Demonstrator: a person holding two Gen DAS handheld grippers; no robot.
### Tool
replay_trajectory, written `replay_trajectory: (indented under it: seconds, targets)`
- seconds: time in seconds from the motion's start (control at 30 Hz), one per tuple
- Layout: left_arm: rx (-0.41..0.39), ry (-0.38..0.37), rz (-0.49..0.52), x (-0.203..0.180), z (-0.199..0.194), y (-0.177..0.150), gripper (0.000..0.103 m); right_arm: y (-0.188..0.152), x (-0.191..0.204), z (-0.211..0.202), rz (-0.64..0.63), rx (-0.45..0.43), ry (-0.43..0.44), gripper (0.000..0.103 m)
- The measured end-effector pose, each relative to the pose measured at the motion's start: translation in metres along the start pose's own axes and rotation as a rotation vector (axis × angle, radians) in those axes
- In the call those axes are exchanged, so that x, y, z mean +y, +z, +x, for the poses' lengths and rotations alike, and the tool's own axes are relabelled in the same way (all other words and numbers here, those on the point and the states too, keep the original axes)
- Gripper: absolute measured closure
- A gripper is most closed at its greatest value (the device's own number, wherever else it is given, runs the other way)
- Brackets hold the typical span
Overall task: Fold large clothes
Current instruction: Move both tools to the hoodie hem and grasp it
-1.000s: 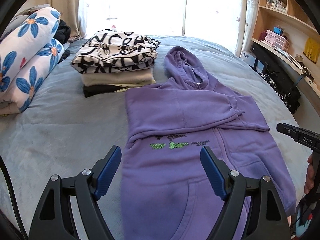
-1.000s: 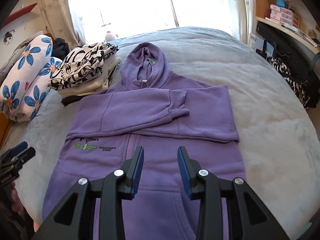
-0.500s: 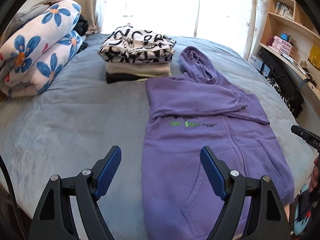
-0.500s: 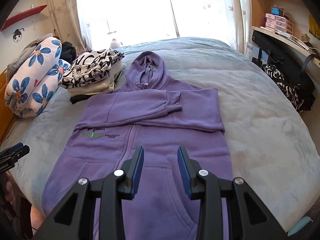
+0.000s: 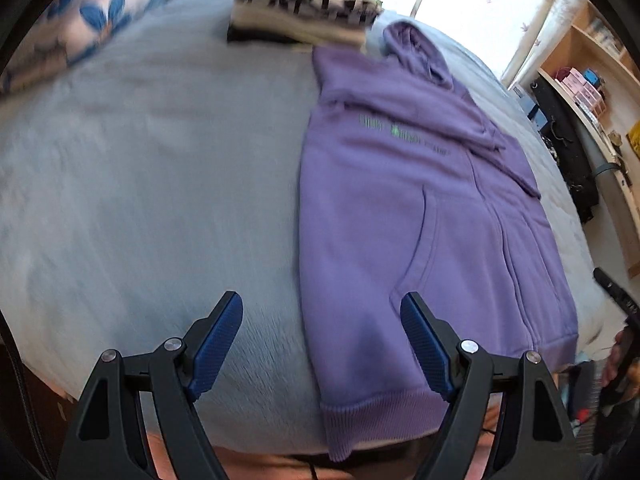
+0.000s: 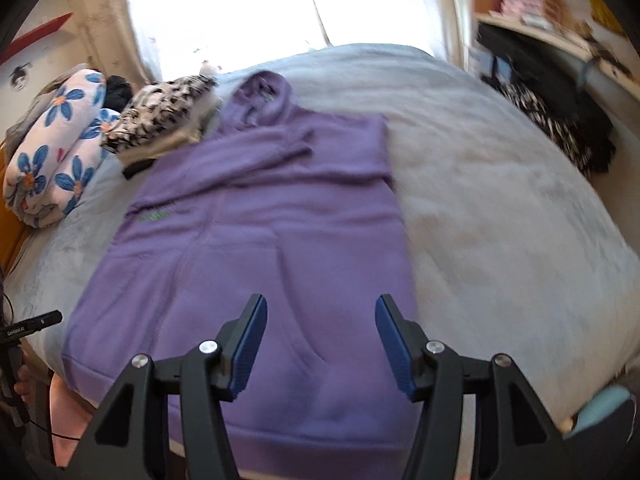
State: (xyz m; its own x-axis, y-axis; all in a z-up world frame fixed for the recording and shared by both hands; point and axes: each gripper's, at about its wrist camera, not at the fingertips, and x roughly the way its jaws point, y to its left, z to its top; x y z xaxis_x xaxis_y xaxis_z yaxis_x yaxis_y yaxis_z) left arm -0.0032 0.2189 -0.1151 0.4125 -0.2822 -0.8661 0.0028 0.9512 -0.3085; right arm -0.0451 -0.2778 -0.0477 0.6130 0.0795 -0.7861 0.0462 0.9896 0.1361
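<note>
Since a second ago we've pulled both tongs back toward the near edge of the bed, so the purple hoodie (image 5: 420, 216) now sits further out in front of us, and its ribbed hem, which we couldn't see before, shows at the bottom of both views. The hoodie lies flat on the grey-blue bedspread (image 5: 160, 184), front side up, hood pointing at the window, both sleeves folded across the chest, hem right at the near edge of the bed and hanging over it a little. Our left gripper (image 5: 322, 344) hangs over the hoodie's left hem corner with its jaws wide apart and nothing in them; one blue pad is over bare bedspread, the other over purple fabric. Our right gripper (image 6: 320, 346) hovers over the lower right part of the hoodie near the pocket, and its jaws are opening right now, with nothing pinched between them, just fabric lying below. Past the hoodie's left shoulder there's a stack of folded clothes (image 6: 160, 124) with a black-and-white patterned one on top, touching or just beside the hood. Further left is a rolled-up blue-flower quilt (image 6: 56, 144). On the right is a wooden shelf (image 5: 600, 92) with small boxes, pretty blurry.
</note>
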Motion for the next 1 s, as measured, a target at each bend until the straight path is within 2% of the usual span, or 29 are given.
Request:
replay_trajectory:
  seconds: [0.1,0.17,0.37,0.53,0.67,1.0]
  targets:
    - [0.053,-0.047,-0.013,0.006,0.015,-0.01,0.023,-0.014,-0.032,0.004,0.058,0.048,-0.013,0.047]
    - [0.055,-0.047,-0.003,0.005,0.021,-0.014,0.023,-0.022,-0.049,0.008,0.096,0.075,-0.003,0.047]
    - [0.058,-0.085,0.019,-0.001,0.028,-0.012,0.023,-0.049,-0.086,0.028,0.24,0.197,0.108,0.047]
    - [0.079,-0.124,0.046,-0.006,0.029,-0.015,0.023,-0.064,-0.082,0.029,0.244,0.234,0.208,0.047]
    - [0.096,-0.176,0.064,-0.011,0.028,-0.022,0.023,-0.075,-0.074,0.033,0.252,0.274,0.322,0.047]
    - [0.129,-0.241,0.03,-0.006,0.045,-0.023,0.023,-0.082,-0.064,0.045,0.25,0.266,0.352,0.047]
